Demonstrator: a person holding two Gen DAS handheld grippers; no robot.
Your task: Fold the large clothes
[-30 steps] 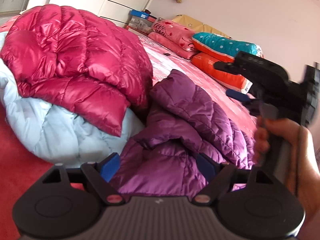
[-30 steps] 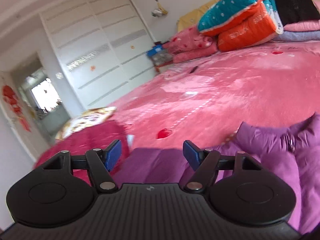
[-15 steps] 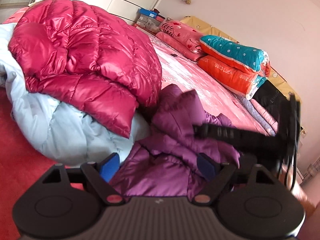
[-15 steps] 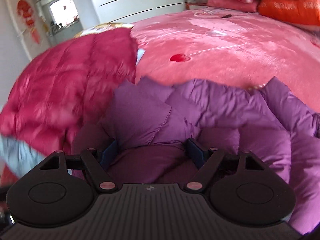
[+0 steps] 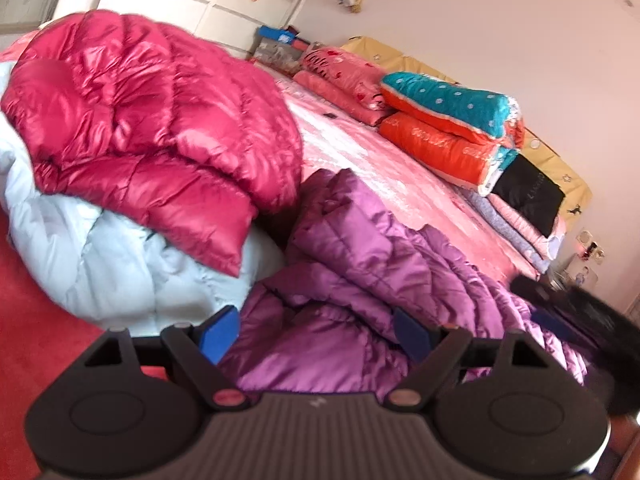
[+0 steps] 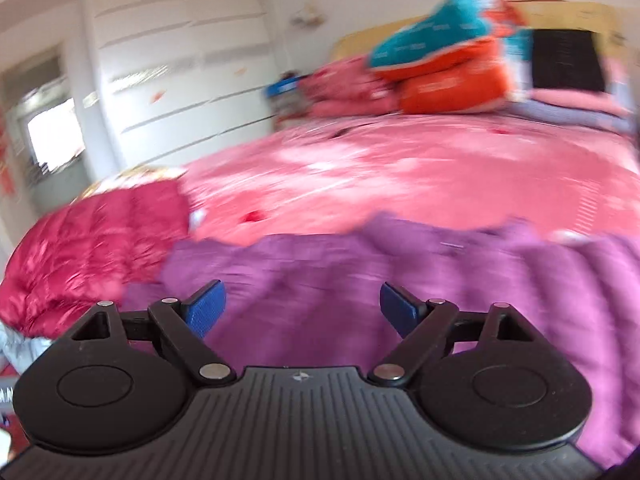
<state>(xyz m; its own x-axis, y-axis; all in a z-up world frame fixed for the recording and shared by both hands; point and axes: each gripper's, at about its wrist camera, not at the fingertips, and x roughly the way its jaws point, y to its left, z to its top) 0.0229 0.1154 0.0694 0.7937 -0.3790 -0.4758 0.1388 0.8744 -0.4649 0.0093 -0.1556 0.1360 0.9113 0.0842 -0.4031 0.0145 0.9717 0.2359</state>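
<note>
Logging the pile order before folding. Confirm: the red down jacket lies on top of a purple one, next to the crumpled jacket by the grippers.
Wrong colour: the red down jacket lies on a pale blue one, as the left wrist view shows. The crumpled jacket beside it is purple.

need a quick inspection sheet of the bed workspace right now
surface: pink bedspread on the bed, far half bare.
job's things: purple down jacket crumpled at the near edge; crimson down jacket piled on a pale blue one.
clutter: folded quilts stacked at the headboard.
grippers: left tool open, purple jacket between its pads, not pinched; right tool with jaws opening above the purple jacket, nothing gripped.
cables: nothing seen.
surroundings: white wardrobe, red floor.
</note>
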